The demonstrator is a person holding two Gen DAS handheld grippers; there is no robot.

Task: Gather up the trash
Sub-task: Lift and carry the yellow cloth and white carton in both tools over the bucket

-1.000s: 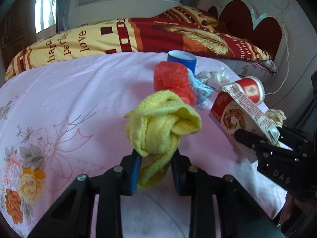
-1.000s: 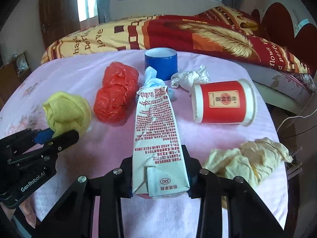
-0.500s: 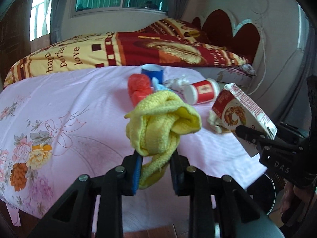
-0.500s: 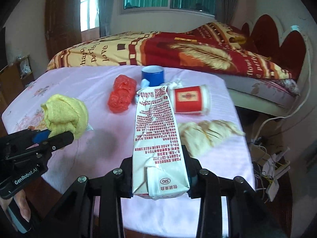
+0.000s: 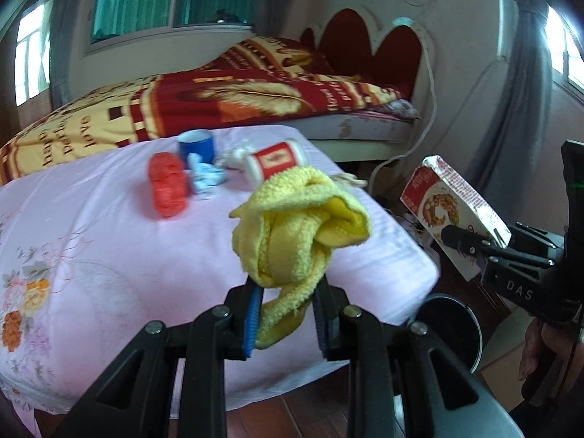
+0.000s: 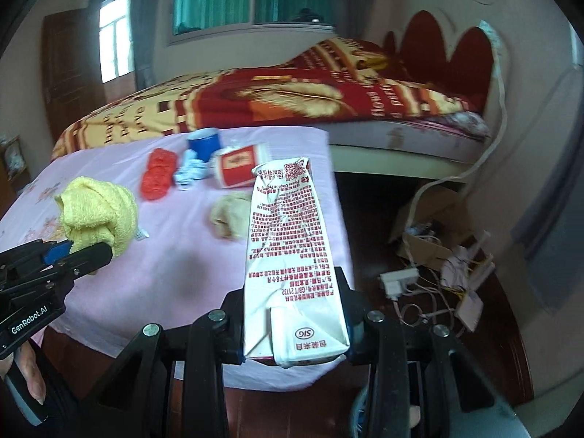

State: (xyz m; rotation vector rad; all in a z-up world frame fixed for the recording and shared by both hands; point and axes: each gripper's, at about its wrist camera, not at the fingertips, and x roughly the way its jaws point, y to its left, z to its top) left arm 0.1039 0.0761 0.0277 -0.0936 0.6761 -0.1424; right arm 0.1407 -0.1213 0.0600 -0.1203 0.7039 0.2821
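My left gripper [image 5: 288, 303] is shut on a crumpled yellow cloth [image 5: 295, 226], held in the air over the near right corner of the pink-clothed table [image 5: 109, 255]. My right gripper [image 6: 294, 314] is shut on a crushed white-and-red drink carton [image 6: 288, 241], held past the table's right edge. In the left wrist view the carton [image 5: 452, 211] hangs above a dark round bin [image 5: 449, 325] on the floor. On the table lie a red plastic bag [image 5: 168, 189], a blue cup [image 5: 196, 145], a tipped red paper cup [image 5: 277, 162], pale blue wrapping [image 5: 206, 177] and a beige crumpled rag [image 6: 230, 215].
A bed with a red and yellow blanket [image 5: 219, 102] stands behind the table. On the wooden floor to the right lie a cardboard box [image 6: 430, 244], a power strip and tangled cables [image 6: 412, 284]. A person's hand [image 5: 536, 350] holds the right gripper.
Both grippers have drawn back from the table and swung right, rising a little, with cloth and carton still held. The table's right corner, the floor and the bin have come into view.
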